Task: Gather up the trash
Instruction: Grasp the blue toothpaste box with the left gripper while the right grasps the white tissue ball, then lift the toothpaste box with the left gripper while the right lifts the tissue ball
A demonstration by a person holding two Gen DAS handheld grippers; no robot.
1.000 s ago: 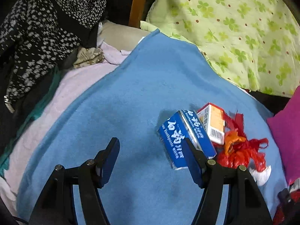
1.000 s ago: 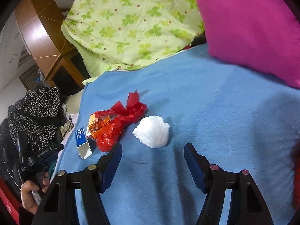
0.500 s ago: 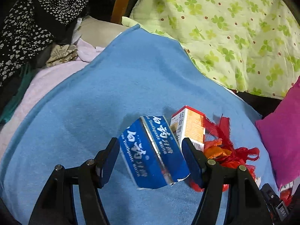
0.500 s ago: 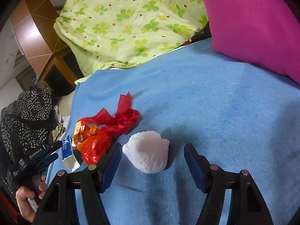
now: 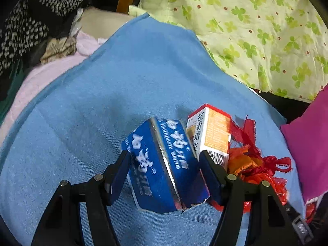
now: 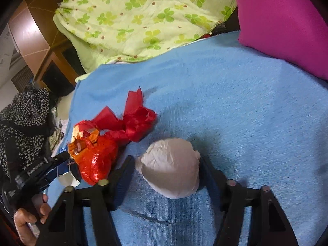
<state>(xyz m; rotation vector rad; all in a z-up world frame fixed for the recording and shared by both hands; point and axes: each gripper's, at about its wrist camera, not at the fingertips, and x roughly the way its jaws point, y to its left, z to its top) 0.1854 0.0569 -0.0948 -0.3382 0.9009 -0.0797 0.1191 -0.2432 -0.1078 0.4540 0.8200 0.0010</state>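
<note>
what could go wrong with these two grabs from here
1. The blue box sits skewed between the left gripper fingers, one corner forward; it may twist out.
2. The orange box and red plastic bag crowd the other finger and could get dragged.
3. The right gripper's fingers have just been closing around the white wad, which may squash and slip.

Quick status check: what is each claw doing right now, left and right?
Left claw: closed on the blue carton, which is tilted between its pads.
Right claw: just been closing, around the white crumpled wad; firm grip cannot be told.
</note>
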